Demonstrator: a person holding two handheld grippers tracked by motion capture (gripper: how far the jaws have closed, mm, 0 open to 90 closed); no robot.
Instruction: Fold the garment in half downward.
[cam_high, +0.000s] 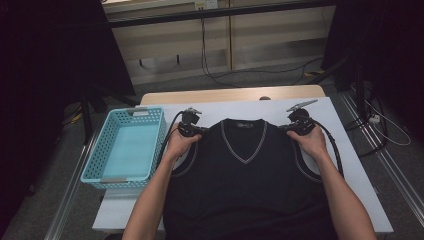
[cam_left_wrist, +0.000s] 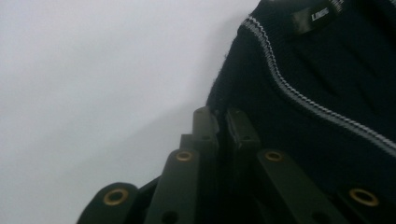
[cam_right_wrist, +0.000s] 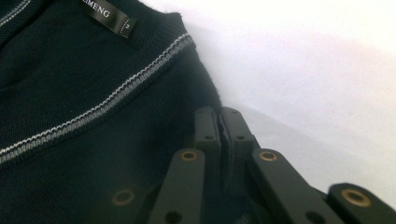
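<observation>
On counter (cam_high: 350, 165): navy vest (cam_high: 245, 175) — flat
Left tongs (cam_left_wrist: 219, 119): pinching vest shoulder
Right tongs (cam_right_wrist: 219, 119): pinching opposite shoulder
Beside: blue basket (cam_high: 95, 155)

Bare table (cam_high: 350, 165) right of vest (cam_high: 245, 175); basket (cam_high: 125, 145) left.

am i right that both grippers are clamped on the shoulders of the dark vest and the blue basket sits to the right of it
Not quite. The basket sits to the left of the vest, as the high view shows. The rest holds: the left gripper and right gripper are each shut on a shoulder.
</observation>
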